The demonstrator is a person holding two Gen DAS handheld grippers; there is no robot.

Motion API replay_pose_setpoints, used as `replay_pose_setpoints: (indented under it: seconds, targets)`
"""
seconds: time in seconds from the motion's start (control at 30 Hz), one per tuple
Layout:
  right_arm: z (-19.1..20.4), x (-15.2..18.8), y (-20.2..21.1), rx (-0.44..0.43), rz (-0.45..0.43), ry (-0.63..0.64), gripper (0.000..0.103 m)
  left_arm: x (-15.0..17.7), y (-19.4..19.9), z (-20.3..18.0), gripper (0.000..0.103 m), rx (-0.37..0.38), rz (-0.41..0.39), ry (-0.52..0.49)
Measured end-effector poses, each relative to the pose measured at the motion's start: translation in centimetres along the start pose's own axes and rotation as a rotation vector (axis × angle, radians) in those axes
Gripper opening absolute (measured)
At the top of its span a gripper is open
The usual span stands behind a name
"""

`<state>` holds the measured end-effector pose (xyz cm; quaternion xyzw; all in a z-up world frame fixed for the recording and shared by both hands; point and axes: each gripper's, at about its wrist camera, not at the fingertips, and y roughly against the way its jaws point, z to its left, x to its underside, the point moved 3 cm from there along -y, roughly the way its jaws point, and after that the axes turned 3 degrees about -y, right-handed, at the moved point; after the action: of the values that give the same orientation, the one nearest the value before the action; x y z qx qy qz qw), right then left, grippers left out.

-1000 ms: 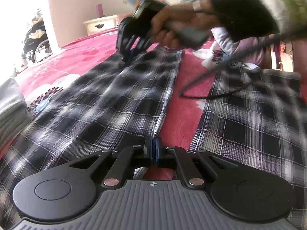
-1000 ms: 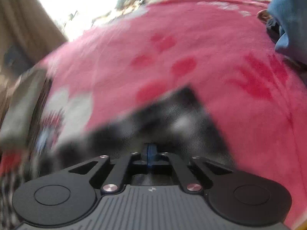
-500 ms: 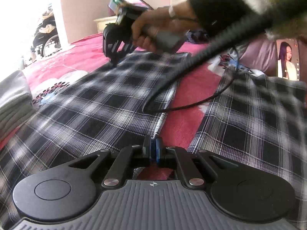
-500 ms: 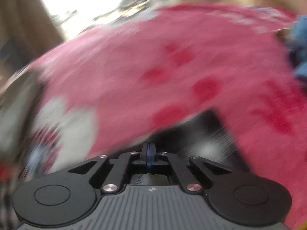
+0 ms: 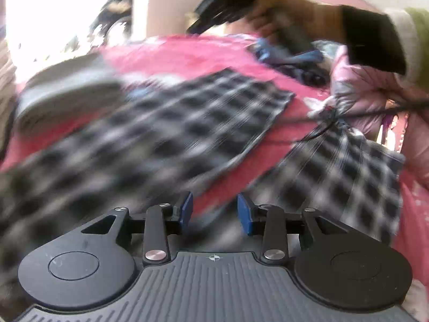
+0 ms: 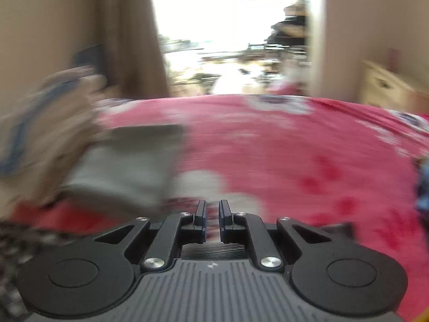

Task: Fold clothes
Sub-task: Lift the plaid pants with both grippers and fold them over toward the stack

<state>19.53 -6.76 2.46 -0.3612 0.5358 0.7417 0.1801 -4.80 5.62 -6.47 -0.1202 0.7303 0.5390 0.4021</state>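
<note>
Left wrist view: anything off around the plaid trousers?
One thing: a thin black cable trails from the right gripper side down across the plaid trousers and pink bedspread, where it could snag. Otherwise only motion blur.

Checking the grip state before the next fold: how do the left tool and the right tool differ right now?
The left tool has its blue pads spread wide; the right tool leaves only a narrow gap. The left tool sits low over the plaid trousers; the right tool is raised and faces the pink bedspread. Both hold nothing.
</note>
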Motion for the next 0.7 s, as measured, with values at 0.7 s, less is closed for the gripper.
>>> replay_pose_setpoints:
  seconds: [0.7]
  targets:
    - [30.6, 6.3, -21.4, -0.181, 0.298, 0.187, 0.000, 11.6, 8.6, 16.3, 0.038, -0.454, -0.016, 0.344]
